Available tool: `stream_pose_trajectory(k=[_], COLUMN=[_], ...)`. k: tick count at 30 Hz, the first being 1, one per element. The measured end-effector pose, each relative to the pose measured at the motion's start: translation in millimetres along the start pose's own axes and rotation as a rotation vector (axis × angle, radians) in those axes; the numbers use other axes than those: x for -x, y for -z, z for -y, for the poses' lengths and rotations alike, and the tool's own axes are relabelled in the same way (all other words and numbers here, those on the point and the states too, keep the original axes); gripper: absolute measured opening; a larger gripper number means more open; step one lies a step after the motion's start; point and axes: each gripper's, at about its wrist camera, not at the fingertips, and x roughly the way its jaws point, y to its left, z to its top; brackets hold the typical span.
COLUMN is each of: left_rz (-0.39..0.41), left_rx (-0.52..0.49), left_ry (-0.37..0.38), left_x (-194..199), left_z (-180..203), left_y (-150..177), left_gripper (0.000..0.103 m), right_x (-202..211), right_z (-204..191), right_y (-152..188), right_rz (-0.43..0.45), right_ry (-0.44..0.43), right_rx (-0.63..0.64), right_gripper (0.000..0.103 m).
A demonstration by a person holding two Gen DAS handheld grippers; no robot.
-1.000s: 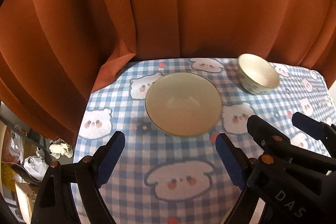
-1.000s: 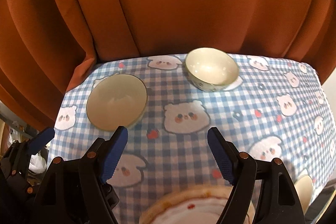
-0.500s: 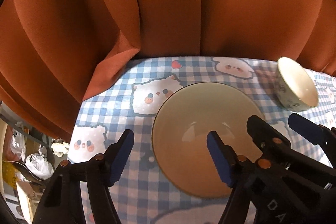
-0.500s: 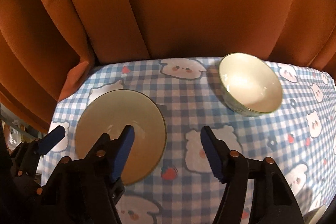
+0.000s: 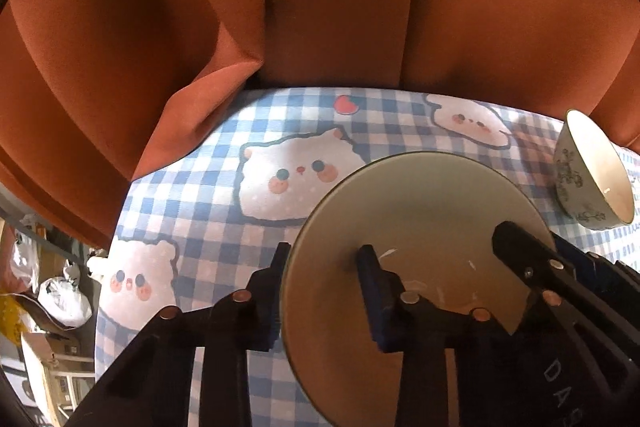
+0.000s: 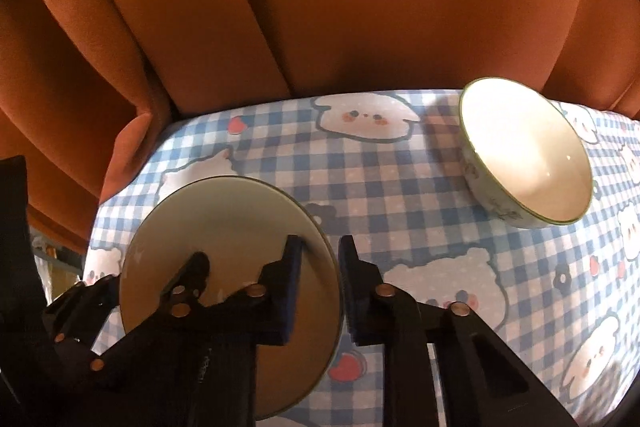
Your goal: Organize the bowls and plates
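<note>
Plate (image 5: 420,227) now sits between the fingers of both our tools: the left tool (image 5: 324,267) straddles its left rim, the right tool (image 6: 320,259) its right rim, both narrowed but not yet clenched. A second ago they hovered short. Bowl (image 6: 524,159) waits far right on the worktop (image 6: 400,167).

Black tool (image 6: 320,291) — blue pads, copper rivets

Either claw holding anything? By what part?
Left claw straddles the plate's left rim, open. Right claw brackets its right rim, nearly shut; clamping cannot be told.
</note>
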Motion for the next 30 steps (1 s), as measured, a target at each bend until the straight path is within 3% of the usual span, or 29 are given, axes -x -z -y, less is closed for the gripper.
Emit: stream_pose_trajectory(k=[14, 30], left_rz=[-0.009, 0.091], left_rx=[-0.004, -0.026], left_ry=[0.005, 0.043], left_x=[13.7, 93.2], left_z=[0.0, 10.7], left_y=[0.7, 14.1], left_gripper=[0.03, 0.03], right_x=[7.1, 87.4], right_z=[1.9, -4.2], right_y=[0.4, 9.2], right_rz=[-0.034, 0.045], right_ry=[-0.034, -0.026], right_rx=[0.018, 0.03], right_gripper=[0.021, 0.021])
